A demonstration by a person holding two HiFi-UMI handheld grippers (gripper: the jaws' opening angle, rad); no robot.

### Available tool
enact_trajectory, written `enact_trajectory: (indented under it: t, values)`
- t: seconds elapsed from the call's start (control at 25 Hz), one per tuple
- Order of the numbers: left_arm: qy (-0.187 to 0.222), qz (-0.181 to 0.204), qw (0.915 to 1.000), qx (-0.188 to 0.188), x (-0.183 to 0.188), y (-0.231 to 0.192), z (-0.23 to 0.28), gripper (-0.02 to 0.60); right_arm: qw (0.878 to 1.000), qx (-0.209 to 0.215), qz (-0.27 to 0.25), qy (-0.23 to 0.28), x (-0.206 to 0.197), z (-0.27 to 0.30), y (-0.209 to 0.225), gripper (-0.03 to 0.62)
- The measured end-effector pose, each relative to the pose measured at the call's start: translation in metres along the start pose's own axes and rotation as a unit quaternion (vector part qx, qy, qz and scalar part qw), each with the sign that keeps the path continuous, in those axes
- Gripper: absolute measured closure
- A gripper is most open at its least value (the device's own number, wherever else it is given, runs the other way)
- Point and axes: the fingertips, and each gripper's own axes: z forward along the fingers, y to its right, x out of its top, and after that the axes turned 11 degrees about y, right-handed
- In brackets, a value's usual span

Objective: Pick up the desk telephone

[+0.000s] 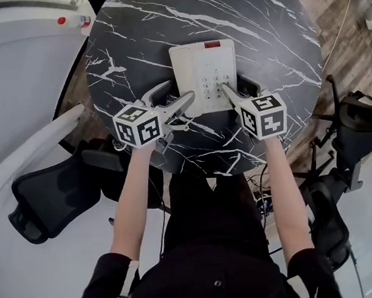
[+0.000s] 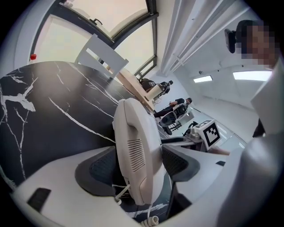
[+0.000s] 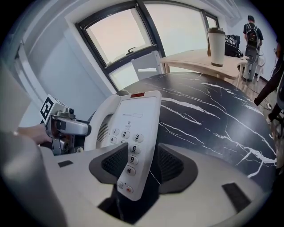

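A white desk telephone point(image 1: 203, 71) lies flat on the round black marble table point(image 1: 262, 41), near its front edge. My left gripper point(image 1: 175, 90) straddles the phone's left side, and in the left gripper view the handset point(image 2: 137, 150) stands between its widely spread pads. My right gripper point(image 1: 234, 87) straddles the phone's right edge. In the right gripper view the keypad side point(image 3: 133, 133) sits between the pads with a dark gap on the right. Both grippers are open around the phone. The coiled cord point(image 2: 151, 221) shows below the handset.
A black office chair point(image 1: 50, 197) stands at the front left of the table, and another chair point(image 1: 359, 116) at the right. A tall cup point(image 3: 217, 40) stands on a wooden table point(image 3: 195, 62) behind. A person point(image 3: 252, 26) stands far back.
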Motion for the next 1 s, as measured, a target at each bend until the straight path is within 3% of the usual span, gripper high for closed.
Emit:
enact_trajectory:
  t: [0.4, 0.64, 1.0]
  values:
    - [-0.008, -0.019, 0.9988, -0.044, -0.0018, 0.002, 0.0044, 0.266, 0.998, 0.057, 0.034, 0.001, -0.0022, 0.0032, 0.0004, 0.387]
    - [-0.006, -0.024, 0.9985, -0.05, -0.0019, 0.0026, 0.0048, 0.275, 0.994, 0.092, 0.052, -0.003, -0.0024, 0.005, 0.0004, 0.39]
    - [0.001, -0.028, 0.9988, -0.041, -0.0029, 0.0035, 0.0015, 0.29, 0.994, 0.089, 0.061, 0.002, -0.0042, 0.003, -0.0006, 0.405]
